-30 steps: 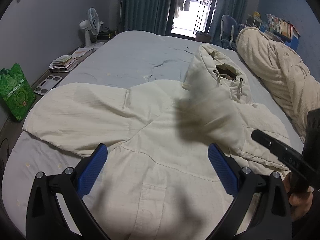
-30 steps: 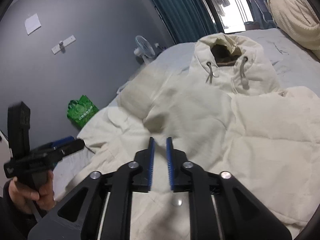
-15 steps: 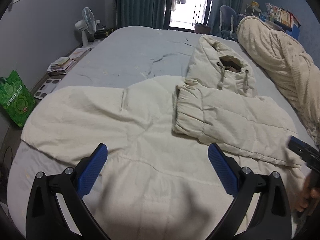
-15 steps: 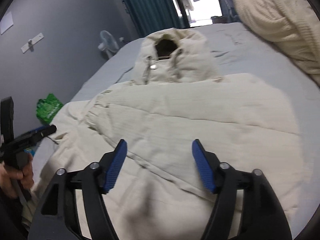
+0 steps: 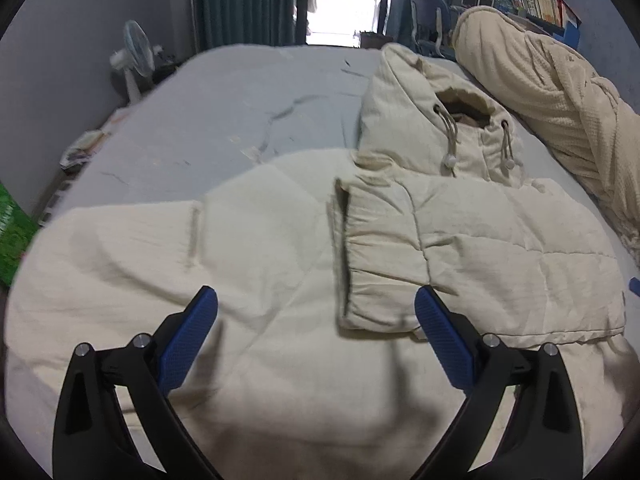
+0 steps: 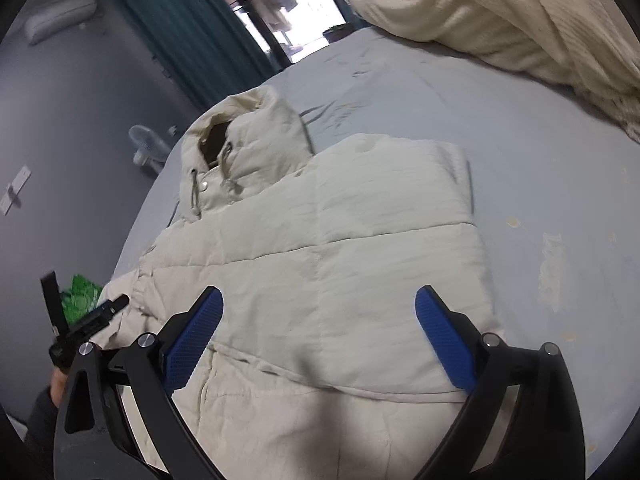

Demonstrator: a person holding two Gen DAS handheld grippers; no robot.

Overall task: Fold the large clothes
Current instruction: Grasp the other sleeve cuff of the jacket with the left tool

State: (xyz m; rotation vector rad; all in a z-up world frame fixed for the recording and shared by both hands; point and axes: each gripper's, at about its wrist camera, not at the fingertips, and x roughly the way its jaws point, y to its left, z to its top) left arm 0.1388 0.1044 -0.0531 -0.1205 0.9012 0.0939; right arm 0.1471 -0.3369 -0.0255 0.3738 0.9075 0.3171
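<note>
Blue pads of the right gripper (image 6: 316, 334) stand spread wide, having just been opening, with nothing between them, above the sleeve (image 6: 340, 240) now laid across the jacket (image 6: 280, 420); the left gripper (image 5: 316, 334) is likewise spread and empty over the chest. One sleeve looks folded in, so I judge the next move is the other sleeve (image 5: 120, 248), lying flat out to the left, which calls for the left jaws to reach its far end and pinch the cuff. Beyond, the hood (image 5: 432, 120) lies up the grey bed (image 5: 240, 100), near a cream blanket (image 5: 560, 92).
</note>
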